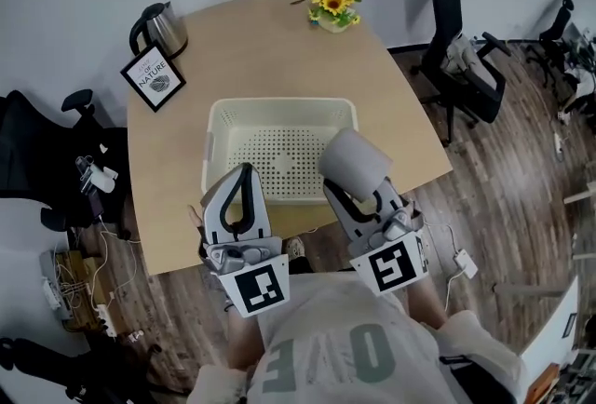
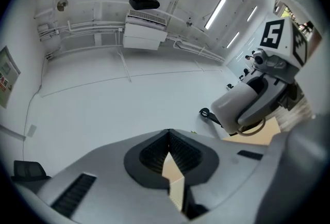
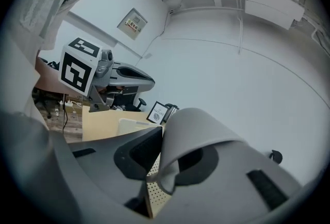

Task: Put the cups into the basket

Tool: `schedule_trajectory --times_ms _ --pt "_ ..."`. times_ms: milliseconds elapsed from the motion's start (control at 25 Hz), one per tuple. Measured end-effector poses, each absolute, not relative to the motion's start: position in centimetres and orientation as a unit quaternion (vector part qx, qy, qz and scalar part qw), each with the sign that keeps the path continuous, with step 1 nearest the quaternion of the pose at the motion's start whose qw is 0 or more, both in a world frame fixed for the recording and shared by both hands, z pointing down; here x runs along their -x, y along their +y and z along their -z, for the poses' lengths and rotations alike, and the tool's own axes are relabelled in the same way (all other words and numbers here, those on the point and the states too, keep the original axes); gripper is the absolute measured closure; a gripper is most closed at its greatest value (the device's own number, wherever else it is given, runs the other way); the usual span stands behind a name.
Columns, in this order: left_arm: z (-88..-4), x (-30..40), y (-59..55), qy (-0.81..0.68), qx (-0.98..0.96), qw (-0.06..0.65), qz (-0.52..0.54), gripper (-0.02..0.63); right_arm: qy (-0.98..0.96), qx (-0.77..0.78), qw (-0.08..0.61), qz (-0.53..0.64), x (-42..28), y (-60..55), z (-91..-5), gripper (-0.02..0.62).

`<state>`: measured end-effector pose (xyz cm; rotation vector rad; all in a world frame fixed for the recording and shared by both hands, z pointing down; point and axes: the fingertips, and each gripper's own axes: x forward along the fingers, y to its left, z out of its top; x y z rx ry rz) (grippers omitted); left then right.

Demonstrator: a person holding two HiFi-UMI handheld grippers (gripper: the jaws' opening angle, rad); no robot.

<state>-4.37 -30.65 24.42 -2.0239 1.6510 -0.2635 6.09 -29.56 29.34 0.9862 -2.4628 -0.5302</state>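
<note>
We see the left gripper (image 1: 244,175) at the worktop's (image 1: 168,188) near edge, its jaws closed on nothing. Just right of it stands the white basket (image 1: 279,104). The right gripper (image 1: 361,183) grips a grey cup (image 1: 354,158), which shows over the basket's near right corner.

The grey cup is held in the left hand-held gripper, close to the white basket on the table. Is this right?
No, the side is wrong. The grey cup is held in the right hand-held gripper, close to the white basket on the table. The right gripper view shows its jaws clamped on the cup's wall; the left hand-held gripper holds nothing.
</note>
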Motion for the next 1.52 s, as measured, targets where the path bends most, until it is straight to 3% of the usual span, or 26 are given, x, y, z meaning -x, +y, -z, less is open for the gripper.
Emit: schedule_trajectory --times_ms 840,1280,1520 --pt "-26.4 9.2 -42.2 0.638 0.733 0.199 0.129 0.598 -0.916 -0.267 0.251 0.164 0.0 -40.9 -31.4 0.535" --pt "-30.4 11.5 -43.7 0.666 0.724 0.128 0.126 0.598 -0.892 -0.149 0.382 0.193 1.2 -41.9 -38.6 0.537" --pt "-31.8 14.3 -43.1 0.691 0.697 0.113 0.154 0.598 -0.842 -0.041 0.466 0.268 1.7 -41.9 -44.2 0.537"
